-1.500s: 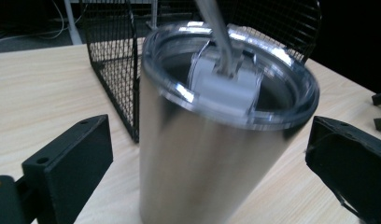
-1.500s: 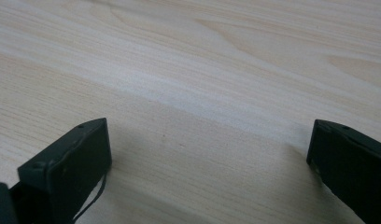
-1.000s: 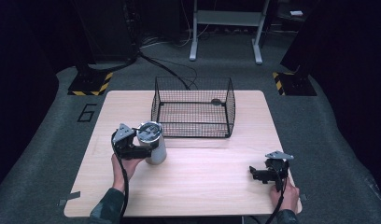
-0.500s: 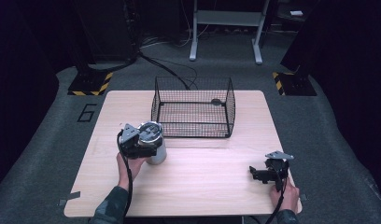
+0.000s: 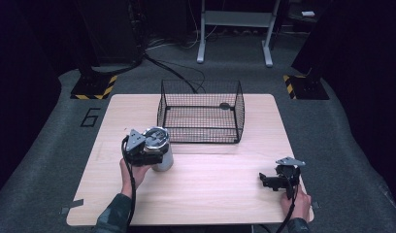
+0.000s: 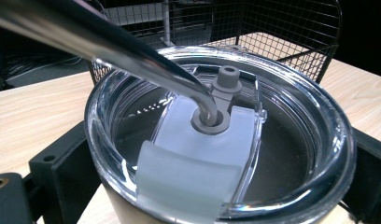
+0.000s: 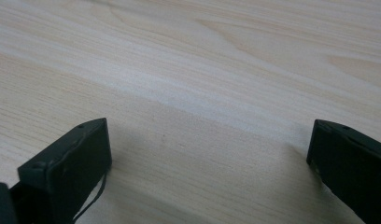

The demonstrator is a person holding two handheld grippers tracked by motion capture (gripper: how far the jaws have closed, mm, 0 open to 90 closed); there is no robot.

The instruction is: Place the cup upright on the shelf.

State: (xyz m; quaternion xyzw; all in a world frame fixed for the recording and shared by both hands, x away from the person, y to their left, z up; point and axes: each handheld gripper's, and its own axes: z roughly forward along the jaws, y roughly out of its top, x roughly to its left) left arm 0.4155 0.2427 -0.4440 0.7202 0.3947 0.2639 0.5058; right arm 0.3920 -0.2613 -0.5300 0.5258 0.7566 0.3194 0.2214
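High view: the left tongs (image 5: pixel 148 149), clamped on a lidded tumbler (image 5: pixel 159 151), have carried it rightward toward the wire basket (image 5: pixel 201 112), suggesting delivery there, while the right tongs (image 5: pixel 278 178) rest apart on the desk (image 5: pixel 215 194).

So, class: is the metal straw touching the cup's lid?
Touching. In the left gripper view the metal straw bends down and passes through the grey ring in the middle of the clear lid, with no gap visible around it.
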